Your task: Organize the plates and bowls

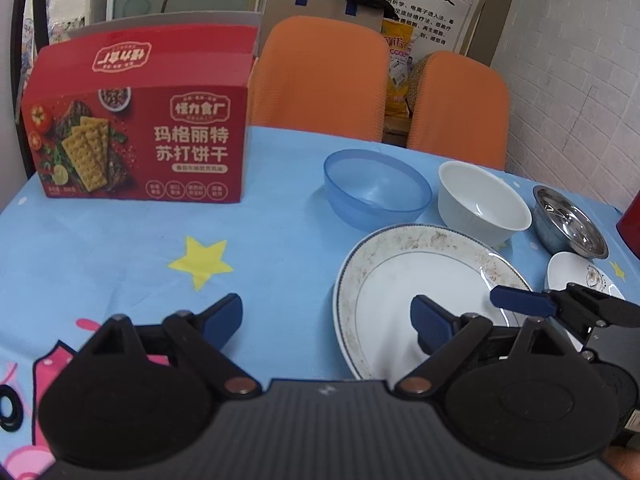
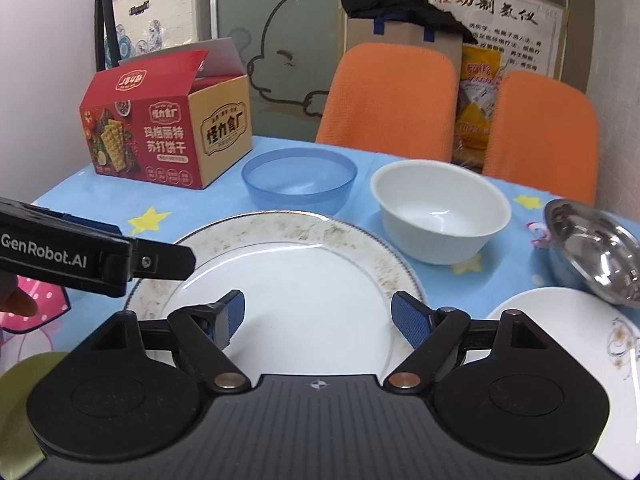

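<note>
A large white plate with a speckled rim lies on the blue tablecloth; it also shows in the right wrist view. Behind it stand a blue plastic bowl, a white bowl and a steel bowl. A small white plate lies at the right. My left gripper is open, left of and over the large plate's left edge. My right gripper is open and empty above the large plate's near part.
An opened red cracker box stands at the table's back left. Two orange chairs stand behind the table. A yellow-green object lies at the near left. A red object is at the right edge.
</note>
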The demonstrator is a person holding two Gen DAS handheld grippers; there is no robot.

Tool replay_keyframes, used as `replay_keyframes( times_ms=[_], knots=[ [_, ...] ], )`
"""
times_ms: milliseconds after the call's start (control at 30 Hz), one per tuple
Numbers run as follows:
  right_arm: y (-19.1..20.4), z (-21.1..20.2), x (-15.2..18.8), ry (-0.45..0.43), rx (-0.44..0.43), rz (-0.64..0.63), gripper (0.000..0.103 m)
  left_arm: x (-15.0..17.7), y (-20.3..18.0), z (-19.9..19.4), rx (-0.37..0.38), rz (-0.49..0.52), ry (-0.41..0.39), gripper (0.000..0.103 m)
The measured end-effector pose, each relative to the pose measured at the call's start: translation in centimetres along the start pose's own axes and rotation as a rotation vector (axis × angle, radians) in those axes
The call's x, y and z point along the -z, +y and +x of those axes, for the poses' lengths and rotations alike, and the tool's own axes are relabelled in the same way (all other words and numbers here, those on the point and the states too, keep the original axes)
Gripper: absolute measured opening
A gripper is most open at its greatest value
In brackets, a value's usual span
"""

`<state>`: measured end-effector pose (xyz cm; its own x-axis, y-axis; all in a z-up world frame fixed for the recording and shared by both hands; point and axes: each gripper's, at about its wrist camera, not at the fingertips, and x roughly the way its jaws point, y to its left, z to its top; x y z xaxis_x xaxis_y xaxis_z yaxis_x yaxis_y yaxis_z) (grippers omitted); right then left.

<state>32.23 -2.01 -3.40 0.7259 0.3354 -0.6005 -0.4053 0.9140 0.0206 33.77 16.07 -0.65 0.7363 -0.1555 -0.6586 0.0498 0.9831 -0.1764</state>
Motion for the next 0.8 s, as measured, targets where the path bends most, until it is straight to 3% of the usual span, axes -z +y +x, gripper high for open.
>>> replay_keyframes(
  times_ms=[167, 333, 467, 800],
  knots=[
    [2.1, -1.3, -0.8, -0.076, -0.007, -0.060, 0.103, 0.1, 0.9, -1.3, -0.015, -0.016, -0.024, 0.092],
    [-1.1, -2.7, -1.1, -0.126, 0.061, -0.030, 0.103, -0.2, 0.7, -1.9, 0.003, -0.026, -0.050, 0.092],
    [-3.3, -1.5, -1.0, -0.100, 0.035, 0.014, 0.103, -0.2, 0.0, -1.7, 0.008, -0.003, -0.050, 0.092],
    [-2.8, 1.0, 0.2, -0.028, 0.002, 0.036, 0.103, -0.1, 0.4, -0.7, -0.011, 0.000, -0.026, 0.092]
  ],
)
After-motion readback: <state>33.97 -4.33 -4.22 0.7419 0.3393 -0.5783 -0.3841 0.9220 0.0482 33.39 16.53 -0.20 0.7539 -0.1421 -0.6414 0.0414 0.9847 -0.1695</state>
